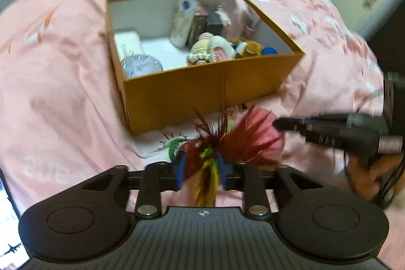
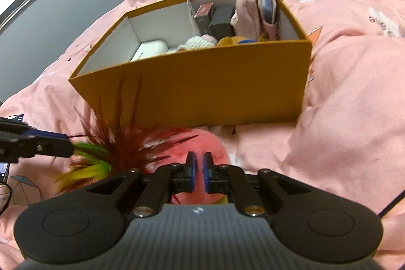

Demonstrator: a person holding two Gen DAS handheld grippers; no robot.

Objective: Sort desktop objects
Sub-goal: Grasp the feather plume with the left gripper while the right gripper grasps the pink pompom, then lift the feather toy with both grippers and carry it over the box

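Left hand-held gripper [image 1: 201,170] parted around blurred feather toy [image 1: 222,141]; right [image 2: 200,175] clenched, empty.

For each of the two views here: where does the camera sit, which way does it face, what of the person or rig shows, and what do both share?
Left wrist: sits on the left gripper, facing down at the orange box on the pink bedding; its open jaws flank the feather toy; the right gripper and a hand show at right.
Right wrist: sits on the right gripper, jaws shut, facing the same box; the left gripper enters from the left.
Shared: box, feather toy, bedding.
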